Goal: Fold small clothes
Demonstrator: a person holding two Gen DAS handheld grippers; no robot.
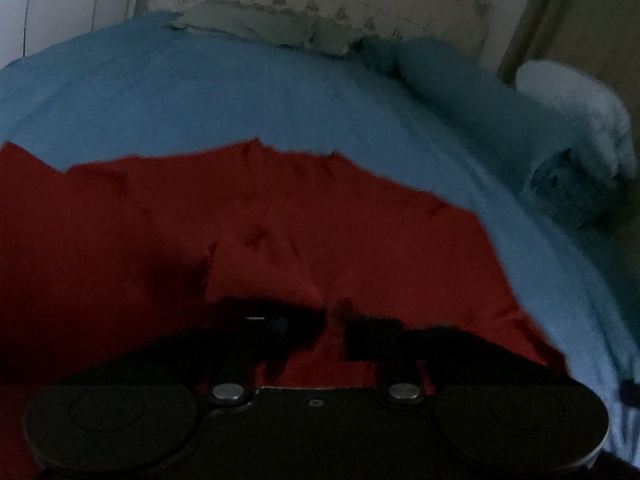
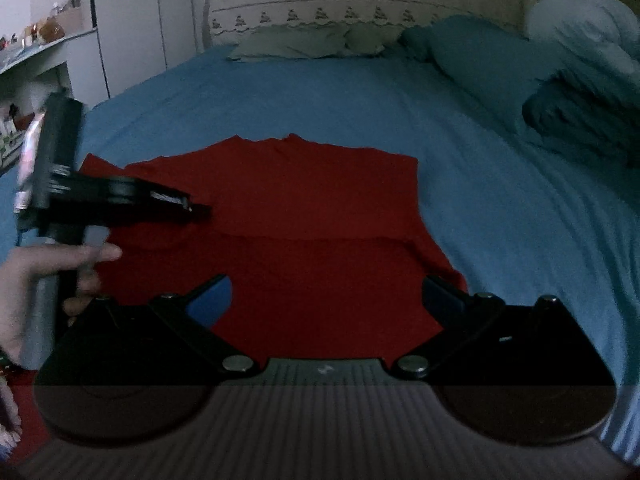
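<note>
A small red garment [image 2: 312,216] lies spread on the blue bed sheet [image 2: 320,92], with a fold line across its middle. In the left wrist view the red cloth [image 1: 240,220] fills the lower left. My left gripper [image 1: 334,326] has its fingers close together with a fold of red cloth between them. It also shows in the right wrist view [image 2: 200,210], held over the garment's left part by a hand. My right gripper [image 2: 326,294] is wide open just above the garment's near edge, holding nothing.
Pillows [image 2: 296,42] lie against the embroidered headboard [image 2: 360,4]. A heap of teal and pale bedding [image 2: 572,92] is at the right of the bed. A white wardrobe and a cluttered shelf [image 2: 44,36] stand to the left.
</note>
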